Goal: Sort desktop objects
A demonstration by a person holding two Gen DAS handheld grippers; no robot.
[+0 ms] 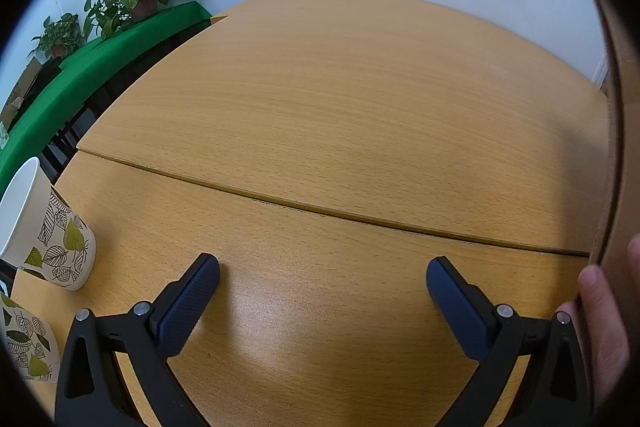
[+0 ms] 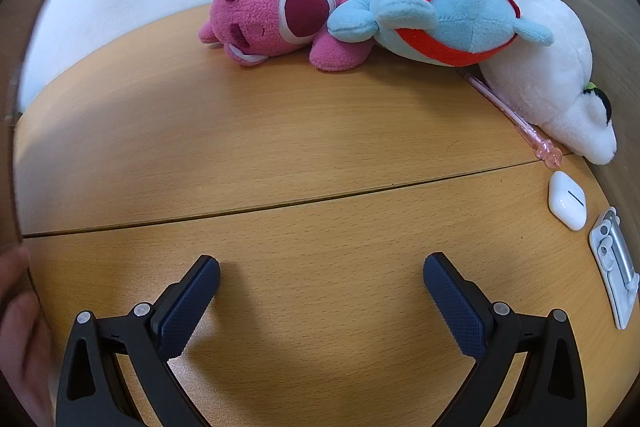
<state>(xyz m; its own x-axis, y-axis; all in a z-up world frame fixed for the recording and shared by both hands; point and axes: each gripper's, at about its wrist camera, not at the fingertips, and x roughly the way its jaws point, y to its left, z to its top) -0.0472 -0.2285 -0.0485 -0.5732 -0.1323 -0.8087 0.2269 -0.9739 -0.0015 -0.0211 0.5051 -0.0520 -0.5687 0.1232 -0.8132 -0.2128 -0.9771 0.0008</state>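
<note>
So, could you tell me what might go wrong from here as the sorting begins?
The pink pen lies tight against the white plush, so grabbing it could drag the toy, or pulling the toy could roll the pen. The earbud case sits near the table's right edge and might get knocked off. The leaf-print cup lies on its side and could roll if nudged.

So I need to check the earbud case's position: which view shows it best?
The right wrist view: the white earbud case lies in plain sight on the table at the right, between a pink pen and a metal stand. The left wrist view doesn't show it.
</note>
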